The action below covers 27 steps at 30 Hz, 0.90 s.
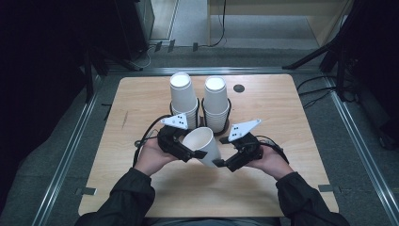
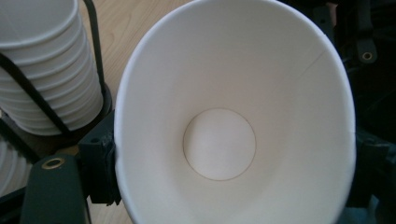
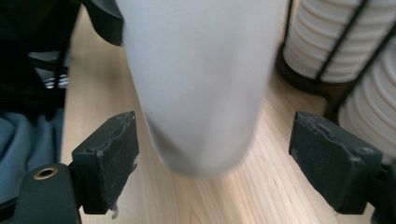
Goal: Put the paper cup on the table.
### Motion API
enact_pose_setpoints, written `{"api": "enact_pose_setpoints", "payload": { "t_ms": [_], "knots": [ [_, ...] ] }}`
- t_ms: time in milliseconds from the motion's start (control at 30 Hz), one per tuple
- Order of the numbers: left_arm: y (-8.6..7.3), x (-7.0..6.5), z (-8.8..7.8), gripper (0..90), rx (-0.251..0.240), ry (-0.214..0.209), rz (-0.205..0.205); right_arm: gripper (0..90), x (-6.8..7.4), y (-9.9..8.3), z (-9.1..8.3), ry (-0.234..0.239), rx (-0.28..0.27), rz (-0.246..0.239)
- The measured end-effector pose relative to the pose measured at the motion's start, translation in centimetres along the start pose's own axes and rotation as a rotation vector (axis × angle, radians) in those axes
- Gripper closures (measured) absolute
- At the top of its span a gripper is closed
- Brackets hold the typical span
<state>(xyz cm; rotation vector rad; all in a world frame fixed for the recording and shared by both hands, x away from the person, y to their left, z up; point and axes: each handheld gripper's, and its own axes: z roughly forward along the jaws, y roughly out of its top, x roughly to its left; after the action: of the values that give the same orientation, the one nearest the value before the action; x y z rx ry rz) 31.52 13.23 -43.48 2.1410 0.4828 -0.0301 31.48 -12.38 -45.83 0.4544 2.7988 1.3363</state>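
A single white paper cup (image 1: 203,143) is held tilted above the near-middle of the wooden table (image 1: 263,188), just near of two stacks of inverted cups, the left stack (image 1: 183,100) and the right stack (image 1: 216,102), each standing in a black wire holder at the far middle of the table. The step in hand appears to be a transfer of one loose cup between the two grippers, or its re-orientation before placement. The left gripper (image 1: 195,153) grips the cup at the rim: in the left gripper view the open mouth and round bottom of the cup face the camera, and both black jaws bear on opposite sides of the rim, which is slightly flattened into an oval. The right gripper (image 1: 220,163) is at the closed base end of the cup; in the right gripper view its jaws stand spread well apart, with clear gaps on either side of the cup wall, so they do not press on it. The cup therefore rests in the left gripper alone. The next move likely calls for the right gripper either to close squarely on the base or to withdraw, while the left gripper keeps a light pinch to avoid creasing the rim.
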Motion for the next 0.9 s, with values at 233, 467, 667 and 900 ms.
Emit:
{"api": "enact_pose_setpoints", "payload": {
  "t_ms": [233,467,667,900],
  "knots": [
    [-0.3,0.3,0.1,16.3,0.033,0.006,0.002,16.1,0.2,-0.6,-0.4,-0.043,0.053,-0.012],
    [-0.5,0.2,0.6,15.9,0.08,0.018,0.035,17.9,-0.2,-1.1,-0.8,-0.135,0.093,0.065],
    [-1.0,0.5,0.9,15.6,0.113,0.016,0.043,17.9,-1.3,-1.8,-1.3,-0.186,0.097,0.107],
    [-1.7,1.3,0.3,15.3,0.135,0.047,0.01,18.2,-2.6,-2.1,-1.6,-0.24,0.087,0.191]
  ]
}}
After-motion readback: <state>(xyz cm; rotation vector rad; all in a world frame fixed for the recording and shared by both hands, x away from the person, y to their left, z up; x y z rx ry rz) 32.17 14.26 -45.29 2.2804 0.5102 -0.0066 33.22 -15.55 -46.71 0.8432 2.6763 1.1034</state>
